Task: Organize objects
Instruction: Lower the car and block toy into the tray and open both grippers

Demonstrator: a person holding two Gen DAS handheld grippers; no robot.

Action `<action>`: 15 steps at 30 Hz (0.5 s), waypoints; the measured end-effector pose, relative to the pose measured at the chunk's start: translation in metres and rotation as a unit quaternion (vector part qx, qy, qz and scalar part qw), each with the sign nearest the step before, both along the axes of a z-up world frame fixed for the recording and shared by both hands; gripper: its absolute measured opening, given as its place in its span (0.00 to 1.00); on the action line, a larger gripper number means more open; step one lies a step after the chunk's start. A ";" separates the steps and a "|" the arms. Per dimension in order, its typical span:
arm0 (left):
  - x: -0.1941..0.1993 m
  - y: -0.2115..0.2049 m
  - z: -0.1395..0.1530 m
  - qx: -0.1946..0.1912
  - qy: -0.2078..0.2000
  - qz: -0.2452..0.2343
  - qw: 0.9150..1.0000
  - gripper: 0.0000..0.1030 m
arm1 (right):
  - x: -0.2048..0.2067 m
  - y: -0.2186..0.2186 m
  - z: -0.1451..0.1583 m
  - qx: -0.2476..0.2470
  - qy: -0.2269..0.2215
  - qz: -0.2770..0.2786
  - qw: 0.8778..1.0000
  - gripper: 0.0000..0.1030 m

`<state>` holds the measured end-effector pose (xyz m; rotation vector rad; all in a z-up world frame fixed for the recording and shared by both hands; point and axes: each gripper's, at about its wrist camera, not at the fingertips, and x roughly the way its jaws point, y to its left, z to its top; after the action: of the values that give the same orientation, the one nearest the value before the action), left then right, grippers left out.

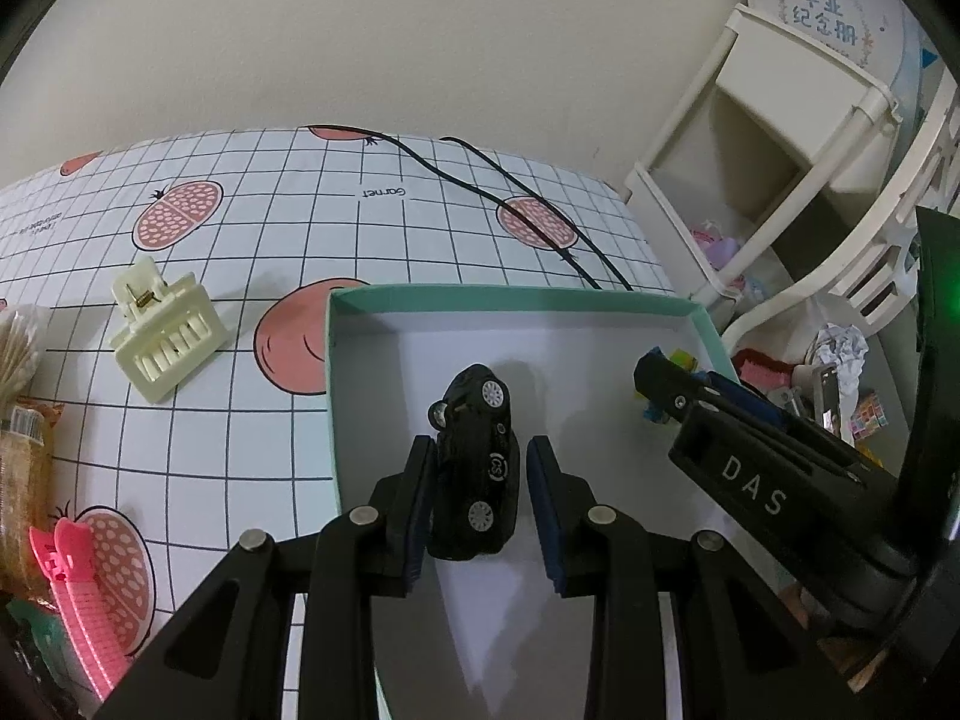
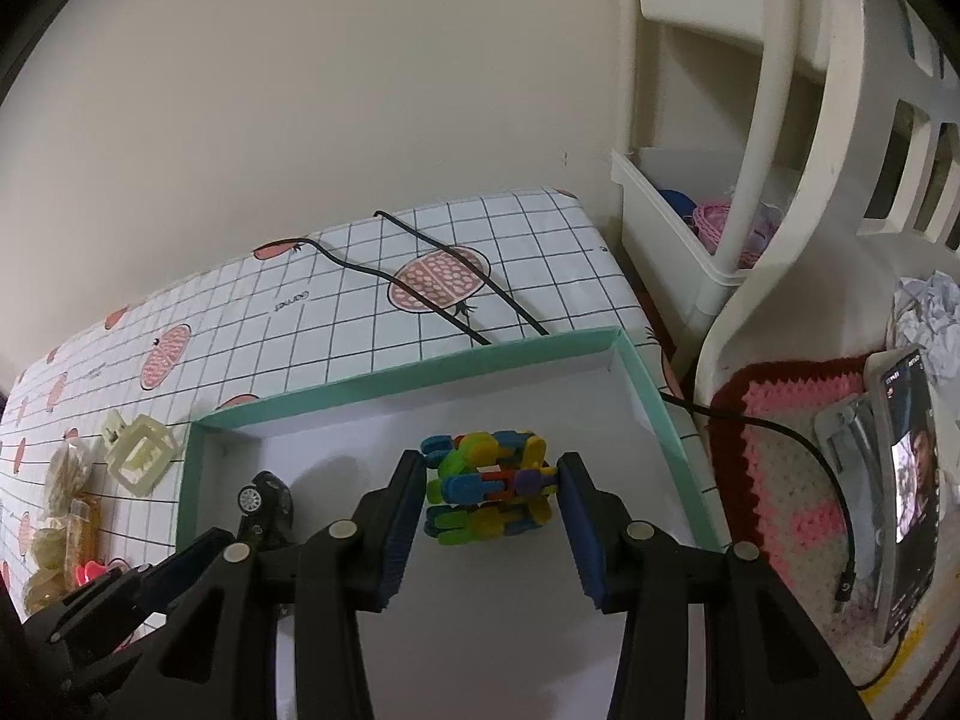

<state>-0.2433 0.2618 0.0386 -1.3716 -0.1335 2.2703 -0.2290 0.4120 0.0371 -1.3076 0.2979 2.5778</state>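
The toy car (image 1: 477, 468) was small and glossy black, with silver spoked wheels and a round white emblem on its side. It lay tipped on its side on the white floor of the teal-rimmed box (image 1: 510, 295), between the fingers of the left gripper (image 1: 480, 507). The left pad touched the car, while a gap showed at the right pad, so the left gripper stood released, or at most in loose contact; the fisheye view left that a little unclear.

The block toy (image 2: 489, 486) was a chunky cluster of interlocked plastic pieces in blue, green, yellow, orange, red and purple. It sat inside the same box, toward its right wall, between the fingers of the right gripper (image 2: 489, 516). Those fingers flanked it with small gaps, spread rather than clenched.

The box rested on a table (image 1: 240, 192) covered in a grid cloth with pink fruit prints. A cream hair claw clip (image 1: 165, 336) lay on the cloth just left of the box, and a pink hair clip (image 1: 78, 594) lay nearer the table's left edge. Beyond the table's right end stood a cream tiered shelf (image 1: 780, 138), its lower bin holding pink and purple items.
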 end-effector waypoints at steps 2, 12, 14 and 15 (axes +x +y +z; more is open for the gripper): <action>0.000 -0.001 0.001 0.000 0.000 0.000 1.000 0.31 | 0.001 0.000 0.003 -0.002 0.005 0.000 1.000 0.48; 0.000 -0.009 0.018 -0.005 0.015 0.009 1.000 0.32 | 0.004 -0.003 0.009 -0.005 0.008 0.007 1.000 0.48; 0.000 -0.010 0.021 -0.011 0.020 0.014 1.000 0.34 | 0.005 -0.003 0.011 -0.004 0.009 0.009 1.000 0.48; -0.001 -0.012 0.022 -0.013 0.023 0.018 1.000 0.38 | 0.005 -0.004 0.012 -0.003 0.009 0.010 1.000 0.48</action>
<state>-0.2438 0.2500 0.0606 -1.3394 -0.1152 2.3379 -0.2239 0.4083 0.0490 -1.2971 0.2978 2.6091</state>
